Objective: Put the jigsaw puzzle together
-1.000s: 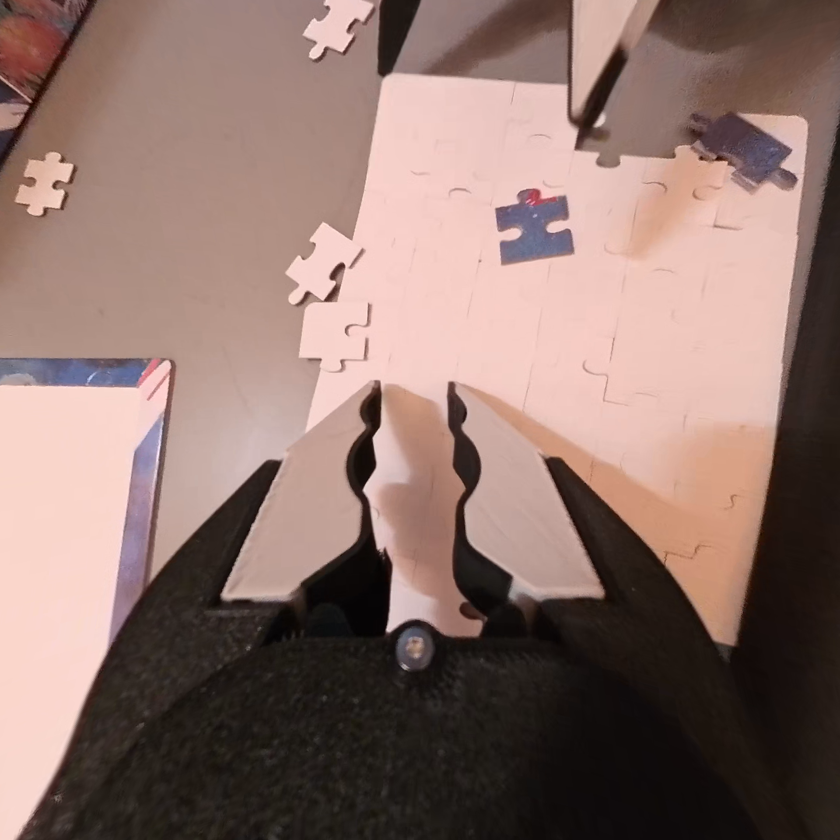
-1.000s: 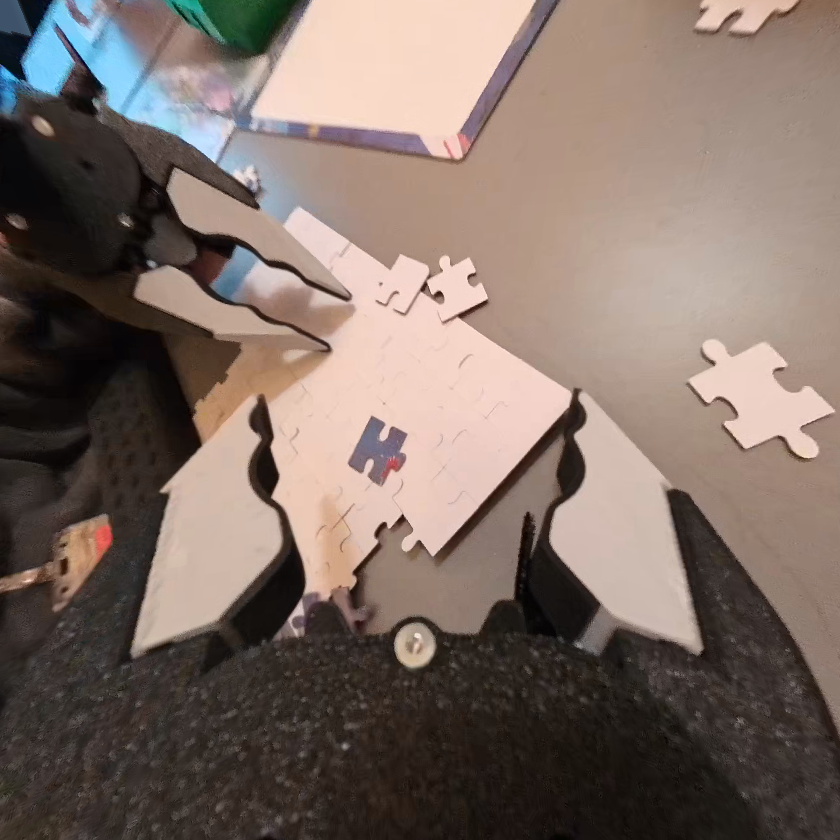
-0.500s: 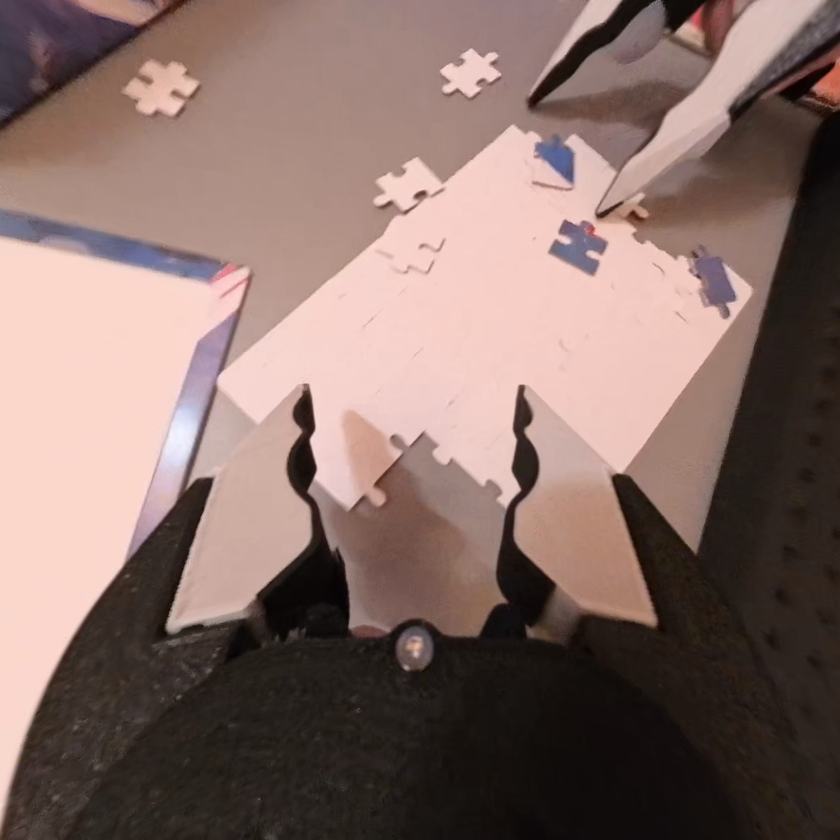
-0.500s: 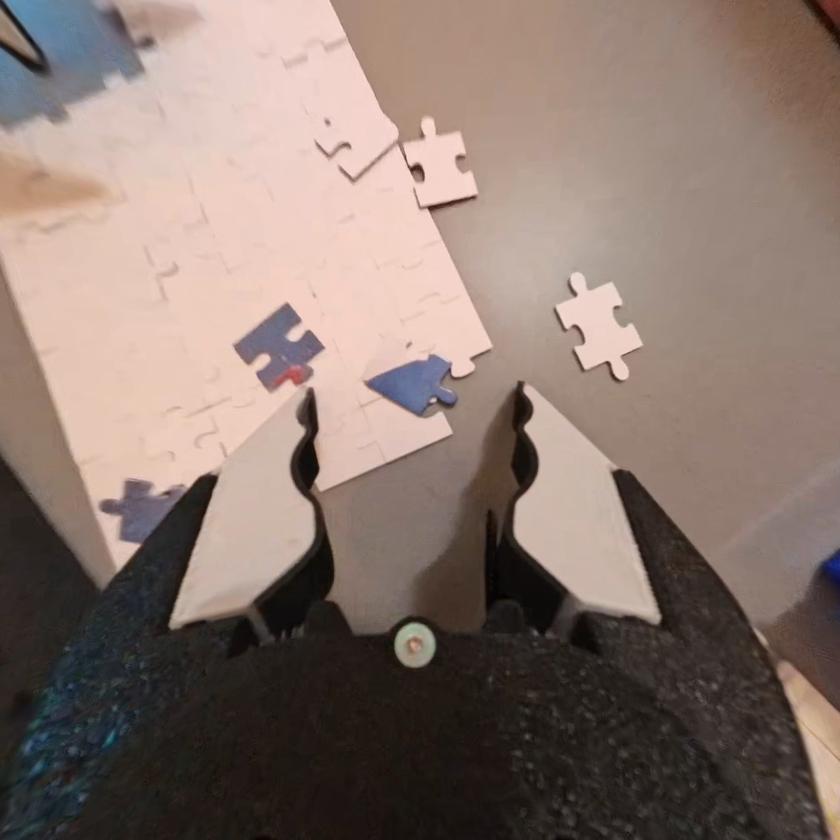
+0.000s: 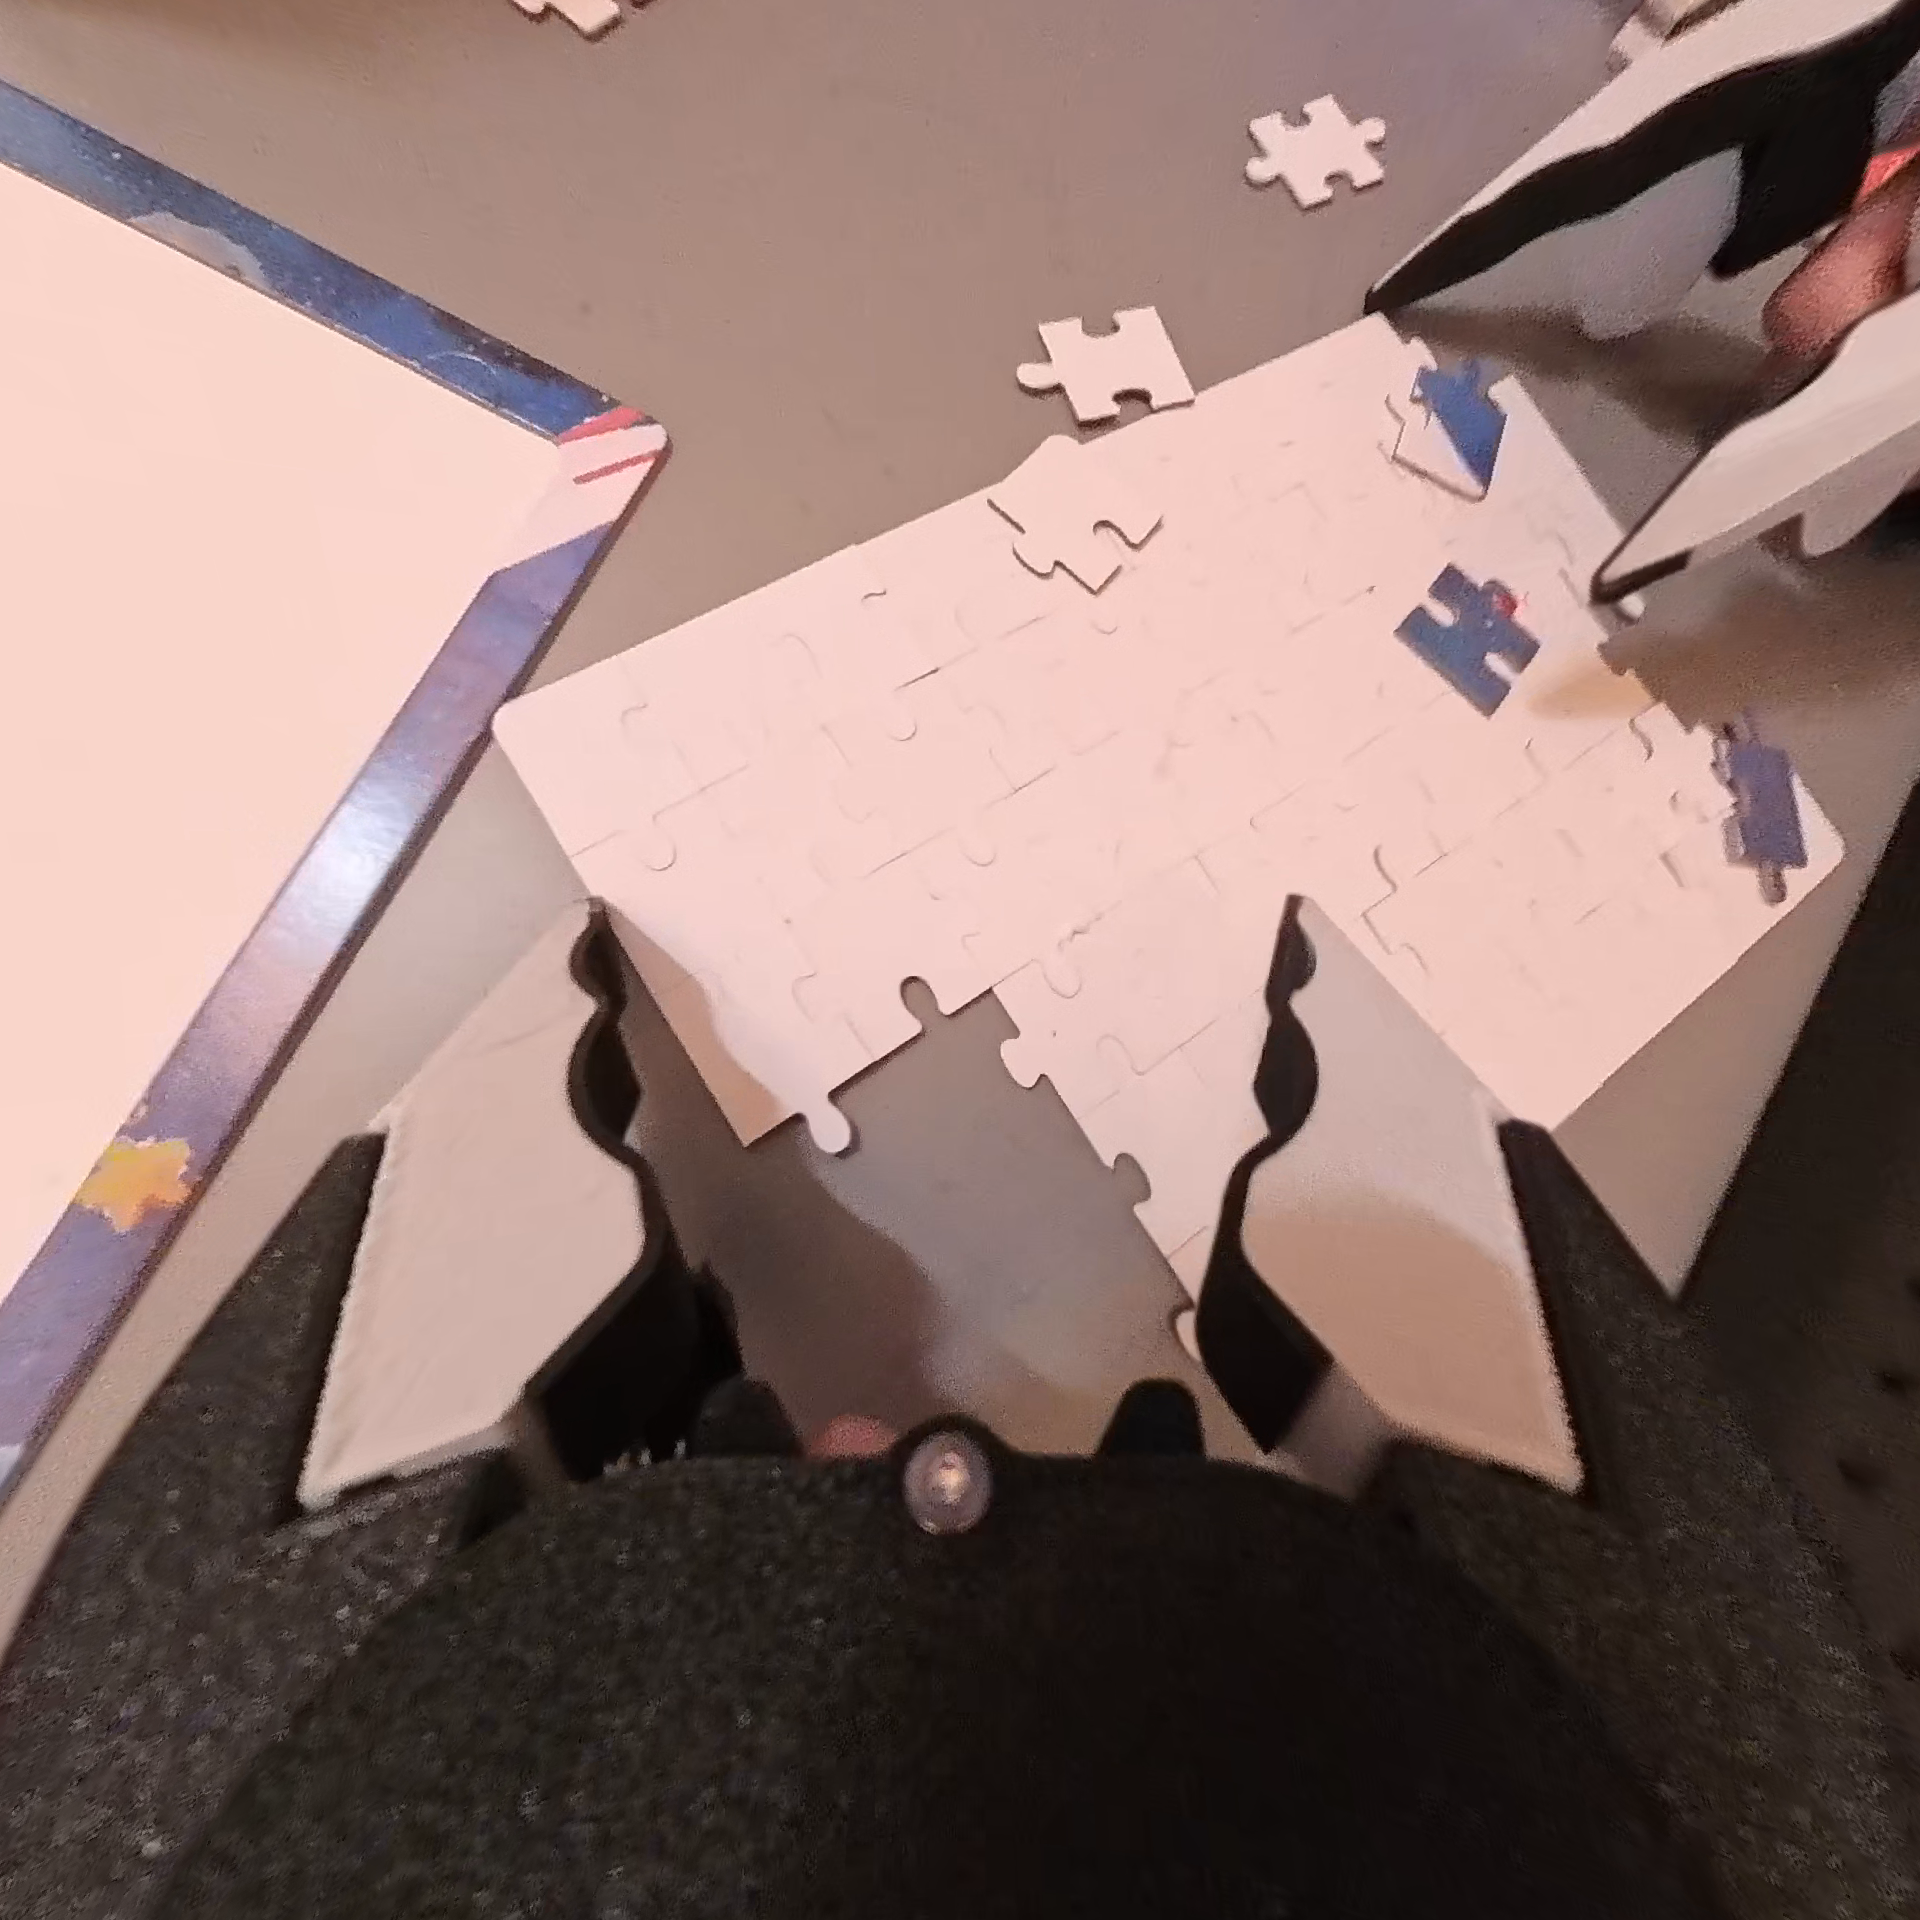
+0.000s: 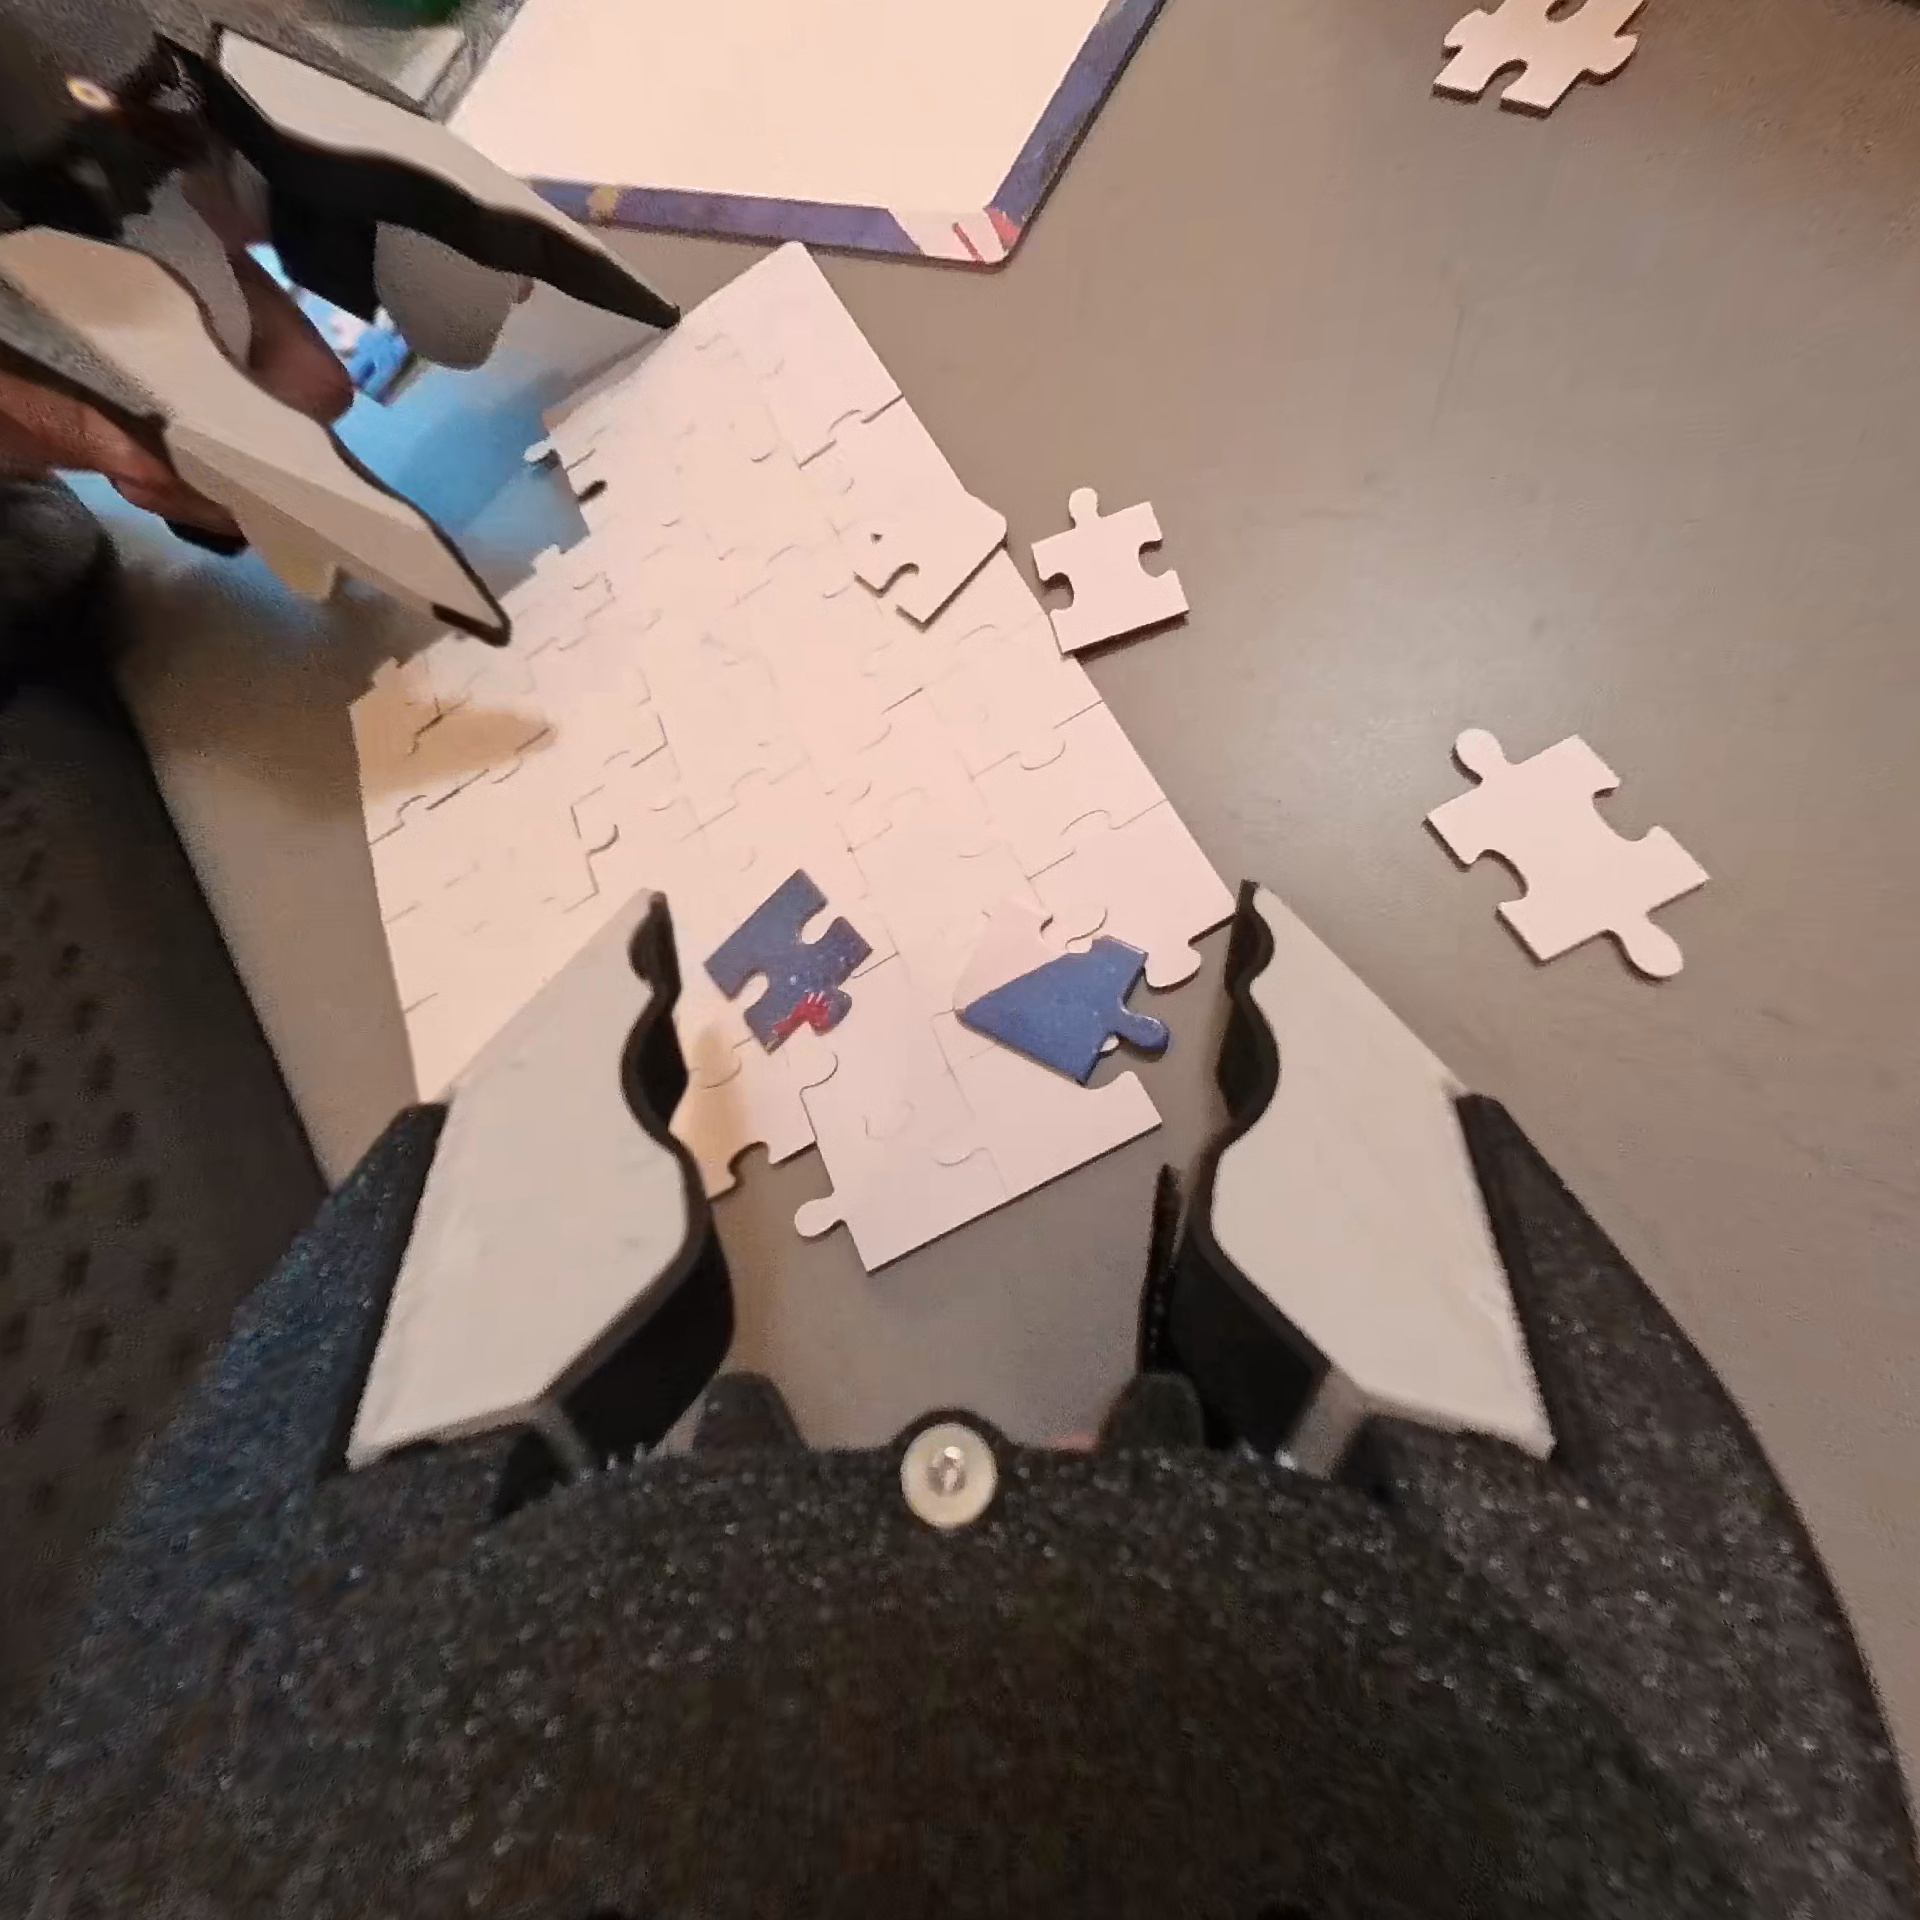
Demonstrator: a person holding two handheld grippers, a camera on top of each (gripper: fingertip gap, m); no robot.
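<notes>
Lying face-down on the grey table (image 5: pixel 831 260), the assembled jigsaw puzzle (image 5: pixel 1091 790) shows its white backs, with a notch of missing pieces at the edge nearest the left gripper. At far left sits a flat board with a blue border (image 5: pixel 343 665), its white face up.

The left gripper (image 5: pixel 940 914) is held low and tilted down over the puzzle's near edge, its two fingers spread wide on either side of that notch, holding nothing. In the right wrist view it comes in from the upper left, one fingertip over the puzzle's corner and the other over its edge.

Further right, a loose white piece (image 5: pixel 1107 364) lies just beside the puzzle's far edge, and another white piece (image 5: pixel 1320 151) lies well apart beyond it. A blue face-up piece (image 5: pixel 1465 649) rests on top of the puzzle; a second blue piece (image 6: pixel 1060 1003) lies tilted near a corner, and a third blue piece (image 5: pixel 1761 810) sits at the right edge.

The right gripper (image 6: pixel 951 904) angles down over the puzzle's corner, fingers wide apart and empty, the two blue pieces showing between its tips.
</notes>
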